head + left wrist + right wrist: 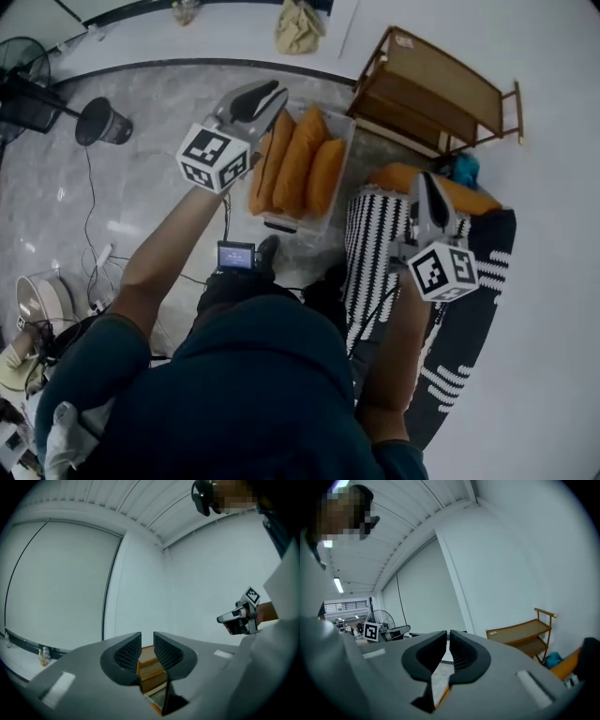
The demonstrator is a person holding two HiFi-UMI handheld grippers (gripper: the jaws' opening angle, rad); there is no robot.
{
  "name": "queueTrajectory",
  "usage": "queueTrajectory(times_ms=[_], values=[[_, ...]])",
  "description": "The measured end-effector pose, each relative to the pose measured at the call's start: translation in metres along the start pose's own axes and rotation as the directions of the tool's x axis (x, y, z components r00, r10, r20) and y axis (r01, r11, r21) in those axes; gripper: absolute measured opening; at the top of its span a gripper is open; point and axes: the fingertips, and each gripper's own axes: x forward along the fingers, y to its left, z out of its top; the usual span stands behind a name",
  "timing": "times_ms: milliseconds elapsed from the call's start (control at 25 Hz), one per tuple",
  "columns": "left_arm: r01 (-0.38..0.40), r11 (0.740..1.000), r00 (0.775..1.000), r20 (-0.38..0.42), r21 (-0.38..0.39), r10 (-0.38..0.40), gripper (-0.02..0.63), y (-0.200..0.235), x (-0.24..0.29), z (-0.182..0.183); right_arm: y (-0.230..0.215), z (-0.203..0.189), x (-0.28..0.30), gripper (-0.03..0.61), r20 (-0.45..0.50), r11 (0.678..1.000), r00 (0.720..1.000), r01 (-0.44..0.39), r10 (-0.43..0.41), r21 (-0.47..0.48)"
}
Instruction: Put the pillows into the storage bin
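Observation:
A clear storage bin (pixel 349 141) stands on the grey floor with three orange pillows (pixel 300 161) upright in it. Another orange pillow (pixel 476 199) lies to the right on black-and-white striped bedding (pixel 370 253). My left gripper (pixel 270 92) is raised over the bin's left side, its jaws slightly apart with nothing between them (pixel 147 639). My right gripper (pixel 427 183) hovers over the striped bedding beside the loose orange pillow, shut and empty (pixel 448 637). Both point level at the white walls. Each gripper view catches the other gripper: the right gripper (pixel 236 618) and the left gripper (pixel 389 632).
A wooden shelf cart (pixel 436 84) stands behind the bin, against the wall (pixel 525 634). A fan (pixel 23 66), a black cone-shaped stand (pixel 101 122) and cables lie at the left. A tan bag (pixel 298 26) sits by the far wall. A small screen (pixel 235 255) is near my knees.

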Motion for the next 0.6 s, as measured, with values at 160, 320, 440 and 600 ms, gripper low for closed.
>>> queueTrajectory(times_ms=[160,320,440,600], values=[[0.038,0.998,0.999,0.033,0.051,-0.04,0.075,-0.009,-0.024,0.028,0.011,0.013,-0.036,0.029,0.021,0.998,0.999,0.047,-0.046,-0.037],[0.05,0.995,0.998,0.043,0.084,-0.054,0.075,-0.01,-0.046,0.043,0.019,0.015,-0.059,0.029,0.026,0.995,0.996,0.086,-0.084,-0.052],[0.045,0.997,0.997,0.056,0.061,-0.049,0.075,-0.007,-0.057,0.048,0.022,0.014,-0.071,0.029,0.029,0.991,0.993,0.119,-0.117,-0.055],[0.055,0.998,0.996,0.072,0.018,-0.056,0.075,-0.008,-0.061,0.051,0.022,0.011,-0.084,0.029,0.027,0.987,0.988,0.151,-0.149,-0.05]])
